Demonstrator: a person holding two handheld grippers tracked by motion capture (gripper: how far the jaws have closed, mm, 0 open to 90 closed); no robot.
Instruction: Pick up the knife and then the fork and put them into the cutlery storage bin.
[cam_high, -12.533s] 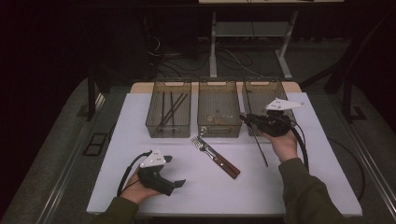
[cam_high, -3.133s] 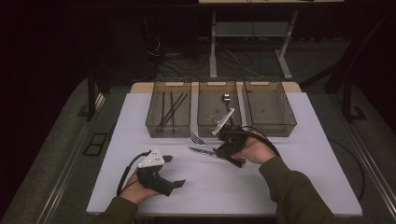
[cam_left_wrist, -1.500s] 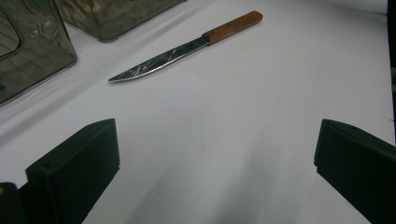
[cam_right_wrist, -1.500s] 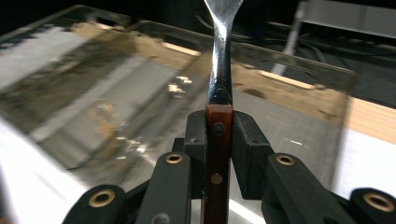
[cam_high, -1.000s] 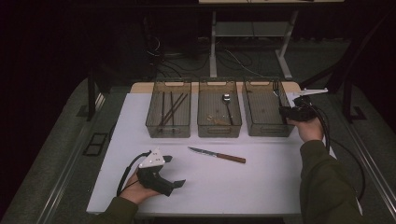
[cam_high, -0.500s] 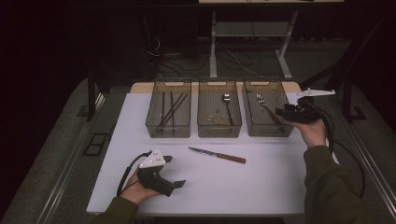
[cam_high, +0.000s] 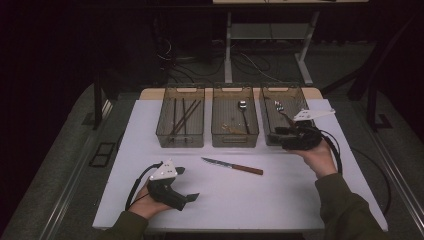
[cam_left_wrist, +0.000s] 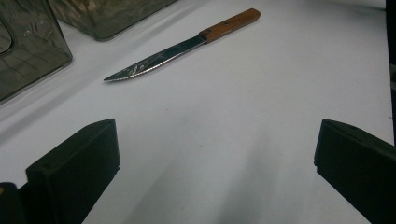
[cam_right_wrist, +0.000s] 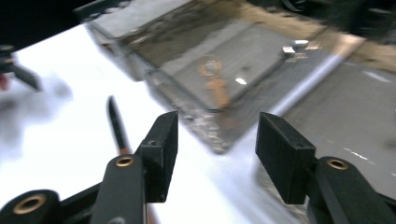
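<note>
— Three clear bins (cam_high: 235, 134) were seen in a row at the far side of the white table (cam_high: 280, 200). What was found in them?

— Dark sticks (cam_high: 183, 114) were seen in the left bin, a spoon (cam_high: 243, 111) in the middle one, and a fork (cam_high: 281, 111) in the right one. A knife (cam_high: 232, 165) with a wooden handle was left flat on the table in front of the middle bin, well apart from both grippers.

— How was the right gripper (cam_high: 280, 134) held?

— It was held at the near edge of the right bin. Its jaws had just been opening, and they were seen apart with nothing between them; in the right gripper view (cam_right_wrist: 215, 156) bin and table were blurred beyond them.

— And the left gripper (cam_high: 194, 197)?

— It was rested on the table near the front edge. Its jaws were spread wide and empty in the left gripper view (cam_left_wrist: 217, 172), with the knife (cam_left_wrist: 183, 45) lying ahead of them, blade tip nearer.
</note>
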